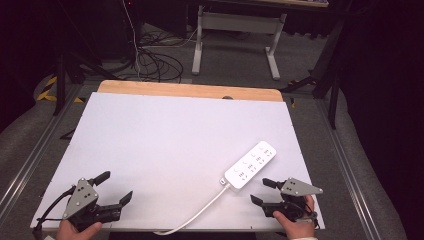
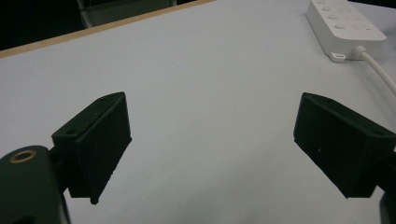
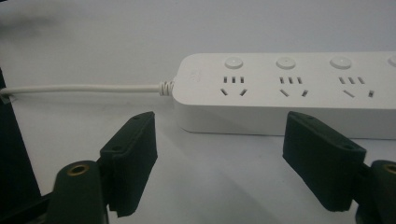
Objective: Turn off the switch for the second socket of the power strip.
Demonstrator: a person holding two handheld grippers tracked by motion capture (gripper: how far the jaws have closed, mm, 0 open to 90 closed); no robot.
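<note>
A white power strip [image 1: 251,164] with several sockets lies slantwise on the white table top [image 1: 170,145] at the right. Its white cable [image 1: 197,215] runs down to the front edge. My right gripper [image 1: 263,191] rests open at the front right, just short of the strip's cable end; in the right gripper view the strip [image 3: 299,91] lies across, beyond the wide-apart jaws. My left gripper [image 1: 114,186] sits open at the front left, nothing between its jaws. In the left gripper view the strip [image 2: 344,25] shows at top right, with its cable [image 2: 380,72] below.
A wooden strip [image 1: 190,91] edges the table's far side. Beyond it, on the floor, stand a white desk frame [image 1: 235,37] and loose cables [image 1: 155,62]. Metal rails [image 1: 30,160] run along both sides of the table.
</note>
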